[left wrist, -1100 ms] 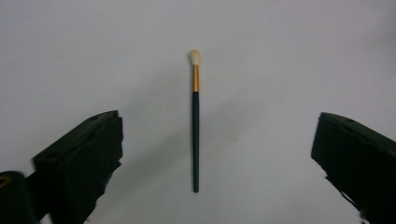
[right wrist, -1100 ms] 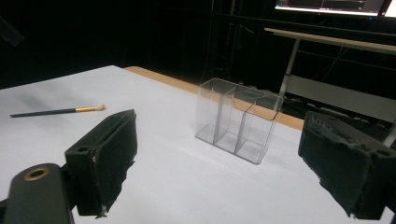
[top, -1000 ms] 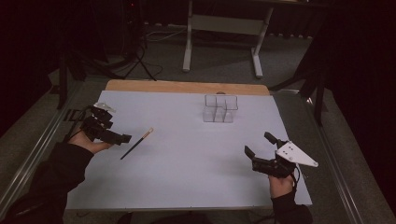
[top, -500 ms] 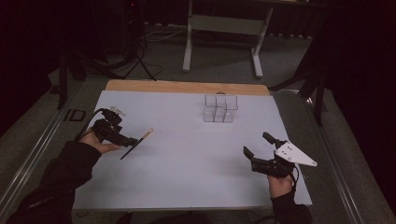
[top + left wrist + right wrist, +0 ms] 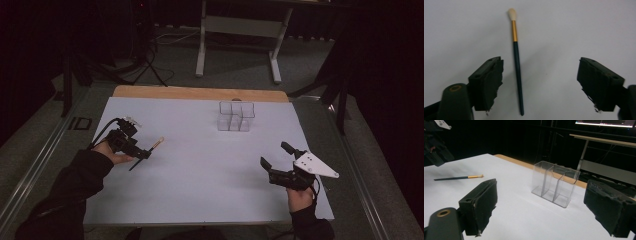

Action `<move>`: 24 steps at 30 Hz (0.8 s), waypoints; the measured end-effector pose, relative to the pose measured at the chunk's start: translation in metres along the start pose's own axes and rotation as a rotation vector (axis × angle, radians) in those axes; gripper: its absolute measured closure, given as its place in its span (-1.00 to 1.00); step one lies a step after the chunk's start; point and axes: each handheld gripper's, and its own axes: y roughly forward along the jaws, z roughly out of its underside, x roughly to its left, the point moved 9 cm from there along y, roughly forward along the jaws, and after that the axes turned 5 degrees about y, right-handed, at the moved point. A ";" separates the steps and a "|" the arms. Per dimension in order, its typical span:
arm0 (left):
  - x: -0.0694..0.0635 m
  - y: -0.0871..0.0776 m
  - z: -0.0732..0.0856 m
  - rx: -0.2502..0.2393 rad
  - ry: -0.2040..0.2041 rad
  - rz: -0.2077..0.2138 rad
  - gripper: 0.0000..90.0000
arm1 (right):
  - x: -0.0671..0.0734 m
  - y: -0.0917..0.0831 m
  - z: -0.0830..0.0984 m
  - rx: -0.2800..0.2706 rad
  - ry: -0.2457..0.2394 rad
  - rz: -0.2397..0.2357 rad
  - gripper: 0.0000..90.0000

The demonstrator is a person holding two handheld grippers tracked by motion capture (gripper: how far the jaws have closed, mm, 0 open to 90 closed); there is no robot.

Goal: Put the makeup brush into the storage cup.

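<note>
The left gripper stands over the brush, jaws spread wide, the brush's long axis running between them nearer the left jaw, while the right gripper, likewise released, sits well apart from the brush.

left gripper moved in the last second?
Yes. In the high view the left gripper has gone from the table's left edge inward, to the right, and now sits open over the brush, which hasn't shifted.
</note>
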 end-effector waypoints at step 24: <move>0.009 0.038 0.003 0.125 0.007 -0.050 0.39 | 0.000 0.001 0.002 0.008 0.000 -0.003 -0.74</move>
